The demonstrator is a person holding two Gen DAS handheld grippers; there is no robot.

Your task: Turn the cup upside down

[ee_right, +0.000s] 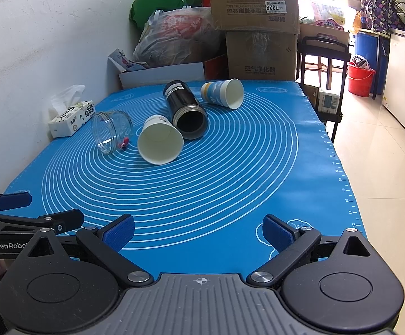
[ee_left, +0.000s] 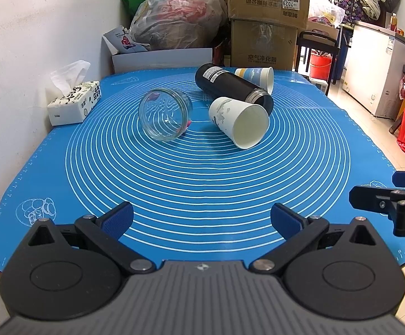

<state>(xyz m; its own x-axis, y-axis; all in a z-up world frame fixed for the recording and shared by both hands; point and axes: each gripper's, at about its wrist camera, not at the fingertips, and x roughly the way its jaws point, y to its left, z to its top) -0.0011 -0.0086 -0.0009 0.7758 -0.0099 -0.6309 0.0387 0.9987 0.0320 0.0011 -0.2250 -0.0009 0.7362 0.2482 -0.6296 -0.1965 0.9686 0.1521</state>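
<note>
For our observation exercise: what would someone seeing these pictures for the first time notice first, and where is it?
The bright blue mat with white rings fills the table. Mid-mat, four vessels lie on their sides: a glass jar at left, a white paper cup beside a black flask, and a blue-and-yellow paper cup behind. Both grippers, left and right, wait open near the front edge.

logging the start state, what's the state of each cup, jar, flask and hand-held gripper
glass jar: on its side, empty, no lid
near paper cup: on its side
black flask: on its side, uncapped
far paper cup: on its side
left hand-held gripper: open, empty
right hand-held gripper: open, empty
</note>
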